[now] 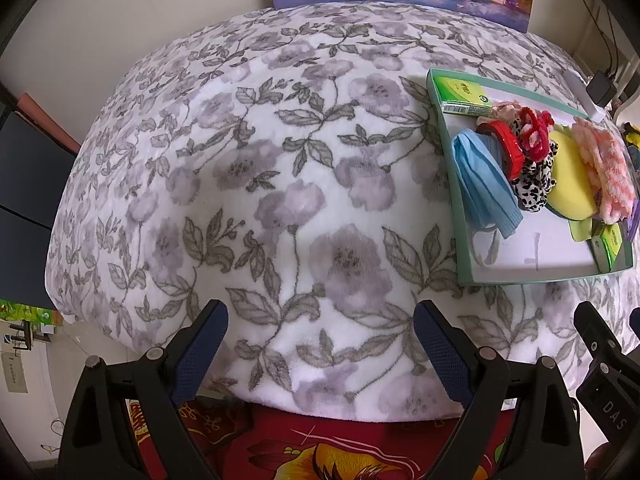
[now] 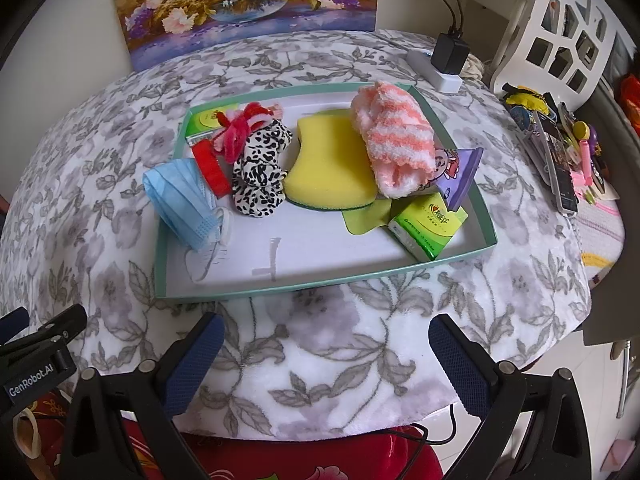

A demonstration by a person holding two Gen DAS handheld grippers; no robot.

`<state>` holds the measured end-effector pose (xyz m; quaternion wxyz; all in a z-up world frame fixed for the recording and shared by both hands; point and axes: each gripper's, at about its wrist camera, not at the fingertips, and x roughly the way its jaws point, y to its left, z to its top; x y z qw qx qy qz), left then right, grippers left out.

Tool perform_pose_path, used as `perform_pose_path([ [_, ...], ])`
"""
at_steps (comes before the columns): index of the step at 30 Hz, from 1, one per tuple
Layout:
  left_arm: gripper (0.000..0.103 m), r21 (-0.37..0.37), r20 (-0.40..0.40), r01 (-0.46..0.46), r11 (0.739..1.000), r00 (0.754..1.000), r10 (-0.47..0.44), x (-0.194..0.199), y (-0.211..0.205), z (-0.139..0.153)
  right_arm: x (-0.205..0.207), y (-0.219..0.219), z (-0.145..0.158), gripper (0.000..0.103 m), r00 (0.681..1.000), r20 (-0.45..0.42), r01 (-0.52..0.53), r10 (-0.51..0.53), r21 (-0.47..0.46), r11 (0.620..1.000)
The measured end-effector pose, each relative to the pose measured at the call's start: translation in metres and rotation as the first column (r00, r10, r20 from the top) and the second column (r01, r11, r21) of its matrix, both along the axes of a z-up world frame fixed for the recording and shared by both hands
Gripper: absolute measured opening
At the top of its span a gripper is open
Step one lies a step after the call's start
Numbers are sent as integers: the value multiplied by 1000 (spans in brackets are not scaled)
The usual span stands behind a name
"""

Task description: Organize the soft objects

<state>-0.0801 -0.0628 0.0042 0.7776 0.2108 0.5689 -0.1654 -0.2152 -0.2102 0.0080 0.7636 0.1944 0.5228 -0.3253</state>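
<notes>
A shallow green-rimmed tray [image 2: 482, 216] rests on a table draped in a grey floral fleece cover [image 1: 248, 184], with the soft objects gathered inside it. From its left side to its right lie a pleated blue face mask [image 2: 182, 200], overhanging the tray's left wall; a red band [image 2: 208, 168]; a leopard-print scrunchie [image 2: 260, 172] with a red-and-pink pipe-cleaner twist [image 2: 240, 128] on top of it; a yellow sponge [image 2: 332, 164]; and a rolled pink-and-white striped fuzzy sock [image 2: 394, 140] lying partly on the sponge. Two green tissue packs [image 2: 428, 226] sit at opposite corners, and a small purple pack [image 2: 464, 178] leans beside the sock.

All items appear light and compliant. The sponge should compress and spring back, so a grasp across its short sides seems best. The sock and scrunchie would likely deform under the pads; a pinch through the bulk of each is advisable. The mask is thin and floppy, and is probably best taken at its folded body, since the ear loops may snag. The wrapped tissue packs may be slippery.

The left hand-held gripper [image 1: 320, 344] hovers over bare cover left of the tray, fingers spread wide and empty. The right hand-held gripper [image 2: 326, 354] hangs near the tray's front edge, likewise wide and empty.
</notes>
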Motion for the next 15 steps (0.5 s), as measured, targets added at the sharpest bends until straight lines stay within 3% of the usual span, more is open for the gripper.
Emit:
perform_pose_path([
  [15,94,2,4,0,1000,1000,0,3,0,1,1,1,0,103,1000,-1,-1,1,1,1000],
])
